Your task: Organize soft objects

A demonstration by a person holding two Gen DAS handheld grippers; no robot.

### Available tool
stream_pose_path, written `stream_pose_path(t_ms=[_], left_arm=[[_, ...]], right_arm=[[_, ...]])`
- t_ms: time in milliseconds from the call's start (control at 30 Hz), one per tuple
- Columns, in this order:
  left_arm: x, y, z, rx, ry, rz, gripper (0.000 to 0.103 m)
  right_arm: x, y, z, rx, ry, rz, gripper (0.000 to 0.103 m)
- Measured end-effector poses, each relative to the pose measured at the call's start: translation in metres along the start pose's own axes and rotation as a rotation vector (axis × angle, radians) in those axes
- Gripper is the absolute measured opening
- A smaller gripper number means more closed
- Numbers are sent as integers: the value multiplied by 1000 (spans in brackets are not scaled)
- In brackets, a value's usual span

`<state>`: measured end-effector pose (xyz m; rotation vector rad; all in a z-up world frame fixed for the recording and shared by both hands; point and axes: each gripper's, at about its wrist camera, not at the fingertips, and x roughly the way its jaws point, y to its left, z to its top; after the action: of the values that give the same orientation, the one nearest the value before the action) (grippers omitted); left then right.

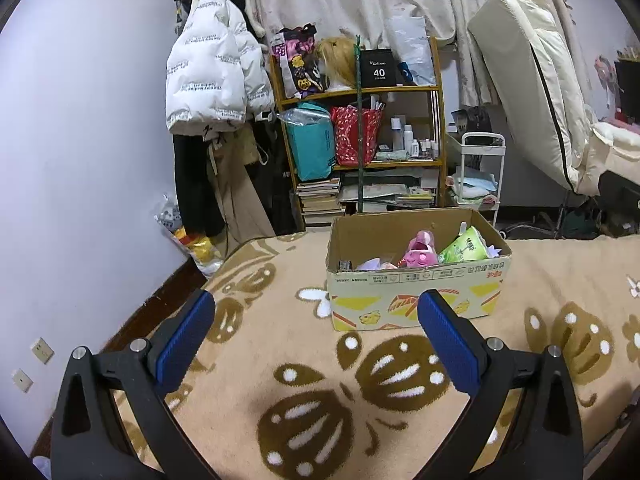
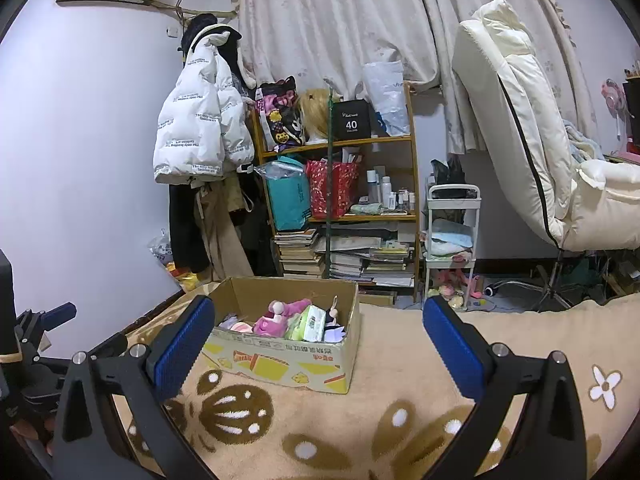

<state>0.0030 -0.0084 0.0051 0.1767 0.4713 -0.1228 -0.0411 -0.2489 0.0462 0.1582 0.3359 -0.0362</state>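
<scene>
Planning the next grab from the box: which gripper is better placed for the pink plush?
Left, probably. The pink plush lies almost straight ahead between the open left gripper fingers; the cardboard box sits left of the open right gripper.

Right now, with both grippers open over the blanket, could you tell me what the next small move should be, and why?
Probably ease the right gripper forward toward the box. It is open and empty, like the left gripper, and the only soft things in view, a pink plush and a tissue pack, lie inside it.
</scene>
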Motion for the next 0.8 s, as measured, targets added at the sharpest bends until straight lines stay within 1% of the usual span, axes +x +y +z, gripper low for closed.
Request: stream_pose_path(t_ms=[200,300,500,800], left_arm=[[2,2,-1,-9,3,-4,100],[2,2,-2,-12,-3,-19,100],[1,1,-4,-19,-8,-4,100],[0,-1,-4,-9,-15,-2,100]], right_arm=[[2,-2,-1,-1,2,-3,103],[4,-3,-3,-2,8,-12,103],[7,-7,-4,-2,11,-17,103],[11,-14,-8,8,13,-28,103]])
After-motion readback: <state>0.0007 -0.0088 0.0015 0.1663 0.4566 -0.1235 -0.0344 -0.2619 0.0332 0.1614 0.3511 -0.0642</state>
